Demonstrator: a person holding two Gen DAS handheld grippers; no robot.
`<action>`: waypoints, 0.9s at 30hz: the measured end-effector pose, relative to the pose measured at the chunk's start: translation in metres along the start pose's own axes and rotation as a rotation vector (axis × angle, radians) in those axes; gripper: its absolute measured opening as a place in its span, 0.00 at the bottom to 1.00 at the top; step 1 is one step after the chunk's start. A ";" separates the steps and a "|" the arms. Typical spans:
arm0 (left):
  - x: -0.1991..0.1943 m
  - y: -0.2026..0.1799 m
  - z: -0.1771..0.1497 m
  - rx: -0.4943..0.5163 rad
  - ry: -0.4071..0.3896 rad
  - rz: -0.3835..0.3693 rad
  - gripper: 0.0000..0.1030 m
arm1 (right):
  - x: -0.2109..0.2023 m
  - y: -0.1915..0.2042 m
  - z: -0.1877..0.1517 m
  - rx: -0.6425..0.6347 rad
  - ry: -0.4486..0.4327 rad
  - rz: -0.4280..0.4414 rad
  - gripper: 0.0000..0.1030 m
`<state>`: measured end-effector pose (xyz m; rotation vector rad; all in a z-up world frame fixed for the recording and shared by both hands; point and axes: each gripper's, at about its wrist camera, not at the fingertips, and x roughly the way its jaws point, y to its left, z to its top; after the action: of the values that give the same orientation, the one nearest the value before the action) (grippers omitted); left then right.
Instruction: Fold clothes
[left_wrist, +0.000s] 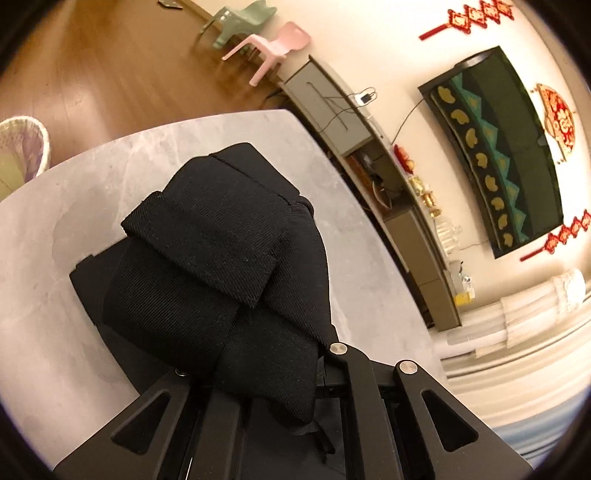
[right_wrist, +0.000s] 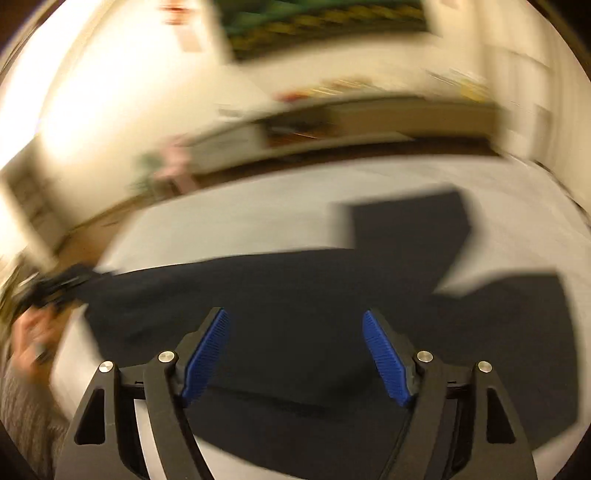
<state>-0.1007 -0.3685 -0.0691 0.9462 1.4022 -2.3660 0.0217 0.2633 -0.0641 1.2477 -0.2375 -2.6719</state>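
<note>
A black garment (left_wrist: 221, 266) lies on the grey marble table (left_wrist: 55, 240). My left gripper (left_wrist: 258, 369) is shut on a bunched edge of it and lifts that part off the table; the fingertips are hidden under the cloth. In the blurred right wrist view the same black garment (right_wrist: 295, 314) is spread across the table (right_wrist: 221, 218), with two leg-like parts to the right. My right gripper (right_wrist: 295, 354) is open and empty above its middle, blue pads (right_wrist: 207, 354) wide apart. The left gripper (right_wrist: 55, 284) shows at the far left, holding the cloth's end.
A white waste basket (left_wrist: 22, 147) stands beside the table on the wooden floor. Pink (left_wrist: 273, 48) and green (left_wrist: 240, 22) chairs, a long low cabinet (left_wrist: 369, 155) and a wall television (left_wrist: 498, 147) are beyond the table's far edge.
</note>
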 end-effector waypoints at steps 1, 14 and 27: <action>-0.004 0.002 -0.004 -0.023 0.000 -0.009 0.06 | 0.008 -0.010 0.005 -0.011 0.029 -0.030 0.74; -0.006 0.028 -0.009 -0.007 0.051 0.001 0.07 | 0.170 0.021 0.065 -0.185 0.213 -0.188 0.25; -0.012 0.023 0.000 -0.012 0.051 -0.018 0.07 | -0.064 -0.070 0.030 0.148 -0.184 -0.148 0.03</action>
<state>-0.0797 -0.3820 -0.0775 1.0012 1.4477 -2.3598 0.0322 0.3478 -0.0132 1.0963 -0.3892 -2.9479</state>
